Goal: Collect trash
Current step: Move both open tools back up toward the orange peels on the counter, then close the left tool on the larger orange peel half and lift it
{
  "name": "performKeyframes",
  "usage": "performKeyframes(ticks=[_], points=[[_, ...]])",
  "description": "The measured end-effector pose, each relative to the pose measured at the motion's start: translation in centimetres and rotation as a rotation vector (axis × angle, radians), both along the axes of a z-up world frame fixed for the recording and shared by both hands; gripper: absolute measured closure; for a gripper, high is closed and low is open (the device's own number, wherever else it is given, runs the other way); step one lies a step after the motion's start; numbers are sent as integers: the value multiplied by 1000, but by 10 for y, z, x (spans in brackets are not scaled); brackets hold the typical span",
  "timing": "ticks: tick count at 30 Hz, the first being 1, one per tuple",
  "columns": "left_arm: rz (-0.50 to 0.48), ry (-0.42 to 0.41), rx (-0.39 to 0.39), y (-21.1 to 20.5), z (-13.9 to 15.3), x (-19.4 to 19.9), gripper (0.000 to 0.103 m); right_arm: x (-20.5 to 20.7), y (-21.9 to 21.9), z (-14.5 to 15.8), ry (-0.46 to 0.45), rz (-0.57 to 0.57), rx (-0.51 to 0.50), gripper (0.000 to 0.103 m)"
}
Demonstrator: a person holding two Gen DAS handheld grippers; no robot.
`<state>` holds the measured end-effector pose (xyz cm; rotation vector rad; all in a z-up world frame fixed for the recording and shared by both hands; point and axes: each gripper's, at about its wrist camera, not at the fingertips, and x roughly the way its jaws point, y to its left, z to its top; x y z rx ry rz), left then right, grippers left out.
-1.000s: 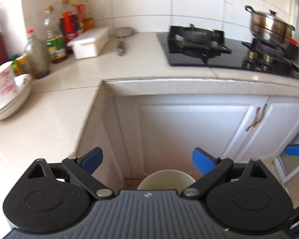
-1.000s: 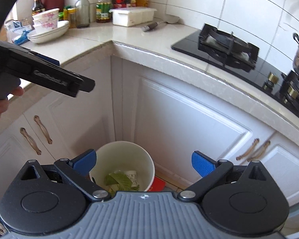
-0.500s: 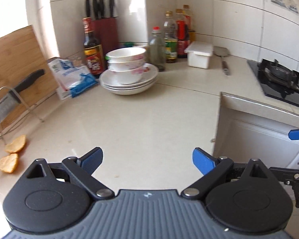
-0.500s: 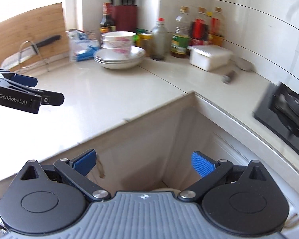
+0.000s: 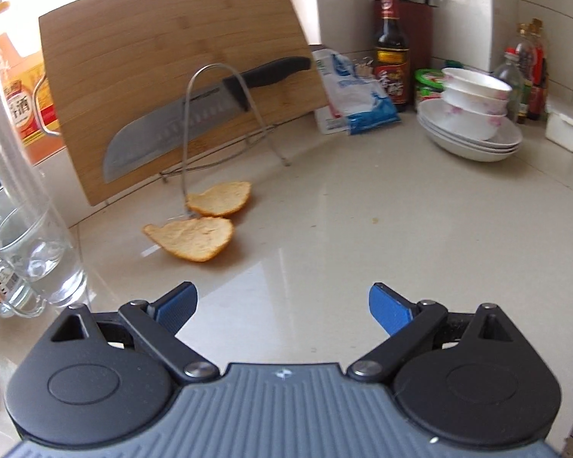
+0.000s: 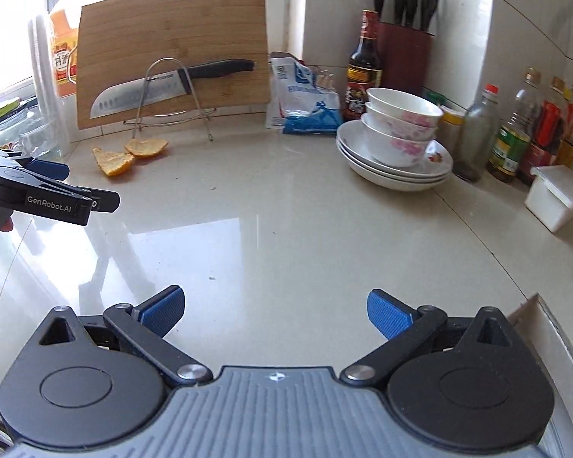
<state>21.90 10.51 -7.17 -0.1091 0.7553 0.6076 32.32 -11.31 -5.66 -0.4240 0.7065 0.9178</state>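
Both views had swung up from the bin under the cabinets to the worktop, bringing two orange peels into sight. The nearer peel (image 5: 190,238) lay flat at the back-left of the worktop, its long axis running roughly left to right; the second peel (image 5: 220,199) sat just behind it, close to or touching it, against the foot of the wire rack (image 5: 219,122). That rack held a knife (image 5: 195,107) in front of a leaning bamboo cutting board (image 5: 172,61).

From the left tongs (image 5: 280,307), the peels lay ahead and a little to the left, with bare worktop (image 5: 363,229) between. Those tongs were spread wide and held nothing. The right tongs (image 6: 273,311) were likewise spread and empty, well apart from the peels, which showed far off toward the back-left. The left tongs were clearly nearer, so they looked the likelier to take the first peel.

A glass mug (image 5: 38,263) stood by the left edge, stacked bowls and plates (image 5: 473,122) at the back-right.
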Motion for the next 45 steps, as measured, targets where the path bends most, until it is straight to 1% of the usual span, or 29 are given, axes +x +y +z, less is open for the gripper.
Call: performKeyframes(ticks=[5, 8, 10, 17, 26, 30, 32, 33, 35, 37, 41, 45], points=[[63, 3, -28, 41, -17, -4, 7, 6, 38, -4, 3, 58, -25, 0], [77, 5, -38, 59, -26, -1, 7, 10, 55, -7, 8, 79, -42, 0], [78, 1, -65, 69, -31, 3, 7, 14, 65, -9, 13, 89, -54, 0], [78, 5, -84, 97, -46, 18, 8, 24, 98, -18, 40, 148, -85, 0], [62, -33, -103, 118, -46, 30, 9, 28, 136, -23, 31, 239, -95, 0], [58, -44, -110, 121, -45, 32, 17, 29, 147, -24, 32, 277, -89, 0], [64, -46, -111, 123, -43, 33, 24, 30, 152, -24, 33, 293, -89, 0], [66, -48, -111, 123, -42, 32, 29, 31, 155, -25, 32, 301, -89, 0], [70, -51, -114, 124, -41, 31, 34, 32, 160, -25, 28, 317, -86, 0], [78, -53, -115, 125, -40, 28, 44, 34, 165, -26, 26, 332, -86, 0], [86, -69, -136, 128, -36, 23, 52, 39, 176, -30, 44, 360, -83, 0], [101, -84, -137, 128, -28, 14, 53, 44, 193, -39, 62, 395, -83, 0]])
